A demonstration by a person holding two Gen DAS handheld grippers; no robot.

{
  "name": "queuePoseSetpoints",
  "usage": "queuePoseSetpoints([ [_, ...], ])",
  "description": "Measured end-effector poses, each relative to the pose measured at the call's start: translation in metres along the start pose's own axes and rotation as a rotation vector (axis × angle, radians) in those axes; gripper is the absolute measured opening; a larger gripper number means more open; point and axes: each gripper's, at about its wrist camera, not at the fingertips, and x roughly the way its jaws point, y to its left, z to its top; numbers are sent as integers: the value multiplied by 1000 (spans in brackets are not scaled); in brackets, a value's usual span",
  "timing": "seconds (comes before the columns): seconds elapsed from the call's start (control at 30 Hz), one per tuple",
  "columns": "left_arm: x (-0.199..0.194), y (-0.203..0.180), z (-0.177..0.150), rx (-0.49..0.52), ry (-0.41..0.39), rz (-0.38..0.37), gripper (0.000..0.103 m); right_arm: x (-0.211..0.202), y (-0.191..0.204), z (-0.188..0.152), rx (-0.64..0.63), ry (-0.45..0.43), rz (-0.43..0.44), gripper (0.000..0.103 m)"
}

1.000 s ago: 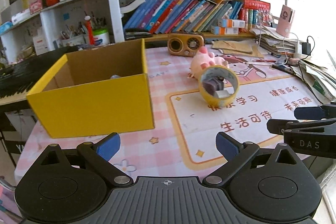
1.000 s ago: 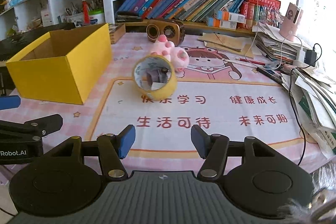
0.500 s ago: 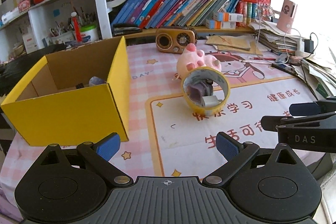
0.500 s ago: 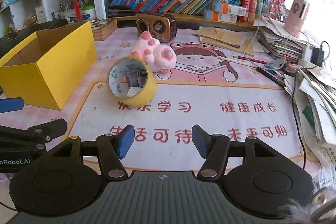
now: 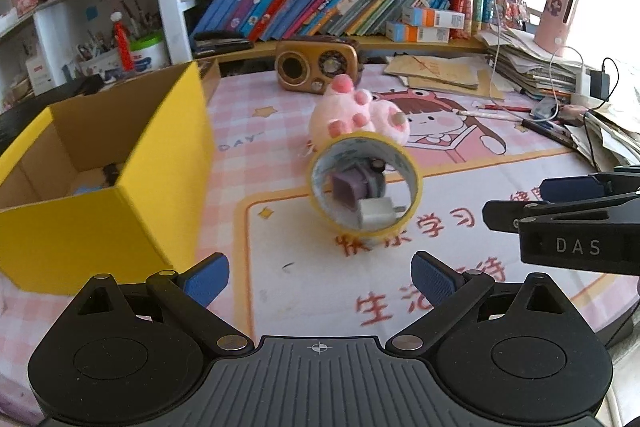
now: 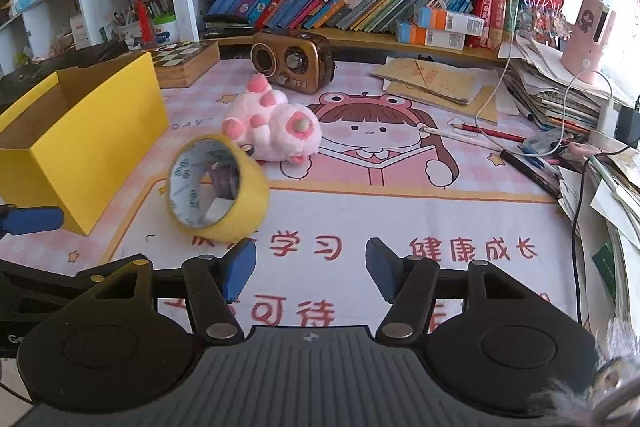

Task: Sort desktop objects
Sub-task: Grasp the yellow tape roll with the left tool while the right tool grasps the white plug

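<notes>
Left gripper (image 5: pixel 320 277): fingers spread, nothing between them.
Right gripper (image 6: pixel 310 265): fingers parted, empty.
Yellow tape roll (image 5: pixel 365 183): stands on edge on the table mat (image 5: pixel 460 267), small items seen through its core; not yet sorted.
Pink plush toy (image 6: pixel 276 129): lies just behind the roll, unsorted.
Yellow cardboard box (image 5: pixel 160 163): open, at left; some items already inside.
Progress: judged early; tape and plush remain.

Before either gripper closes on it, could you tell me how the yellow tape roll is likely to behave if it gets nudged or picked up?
The tape roll stands on its edge on the mat, so a sideways nudge would probably set it rolling or tip it flat. Its hollow ring looks stiff and probably light, so pads should hold it across the band. Small items show through its hole and might be disturbed.
</notes>
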Motion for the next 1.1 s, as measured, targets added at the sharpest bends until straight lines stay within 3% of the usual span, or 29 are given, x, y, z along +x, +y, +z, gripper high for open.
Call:
queuePoseSetpoints([
  [0.3,44,-16,21,34,2,-63,99,14,-27,12,16,-7,-5,60],
  [0.7,89,-15,47,-21,32,-112,98,30,-51,21,22,21,4,61],
  [0.77,91,-14,49,-45,50,-108,92,33,-51,23,22,27,12,61],
  [0.87,87,-11,50,-66,54,-109,91,37,-50,24,13,33,29,62],
  [1.1,52,3,55,-117,-20,-39,91,53,-40,27,-12,71,103,63],
])
